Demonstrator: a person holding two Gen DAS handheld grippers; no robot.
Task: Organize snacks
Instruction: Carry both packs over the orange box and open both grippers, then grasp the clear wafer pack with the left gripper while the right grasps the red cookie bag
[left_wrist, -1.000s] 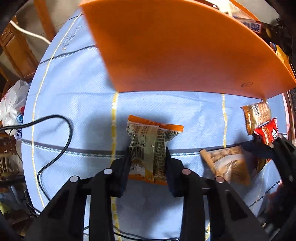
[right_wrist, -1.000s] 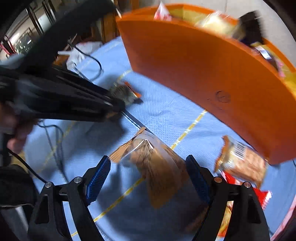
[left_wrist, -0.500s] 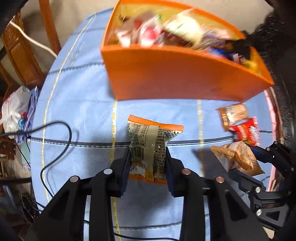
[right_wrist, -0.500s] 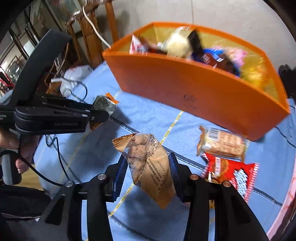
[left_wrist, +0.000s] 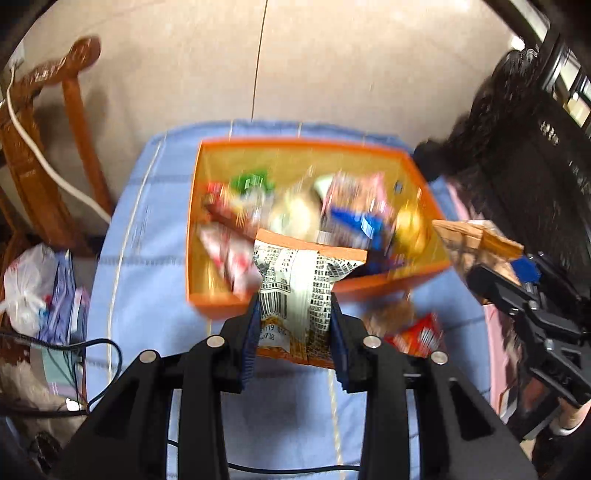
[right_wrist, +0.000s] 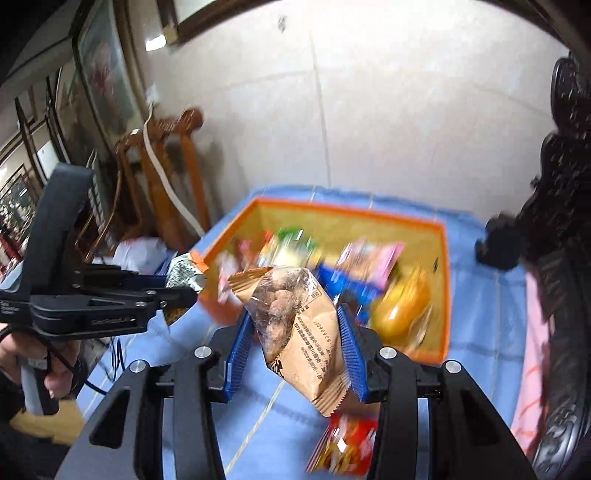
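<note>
My left gripper is shut on an orange-edged snack packet with a barcode, held above the table just in front of the orange box. My right gripper is shut on a brown packet of round snacks, held up before the same orange box. The box holds several mixed snack packets, blurred. The right gripper with its brown packet shows at the right of the left wrist view. The left gripper shows at the left of the right wrist view.
A red packet lies on the blue tablecloth near the box; it also shows in the right wrist view. A black cable runs at the left. A wooden chair and a white bag stand left; dark carved furniture stands right.
Both grippers have lifted their packets off the cloth and risen, so the views now look down into the orange box. The right gripper closed on the brown packet.
</note>
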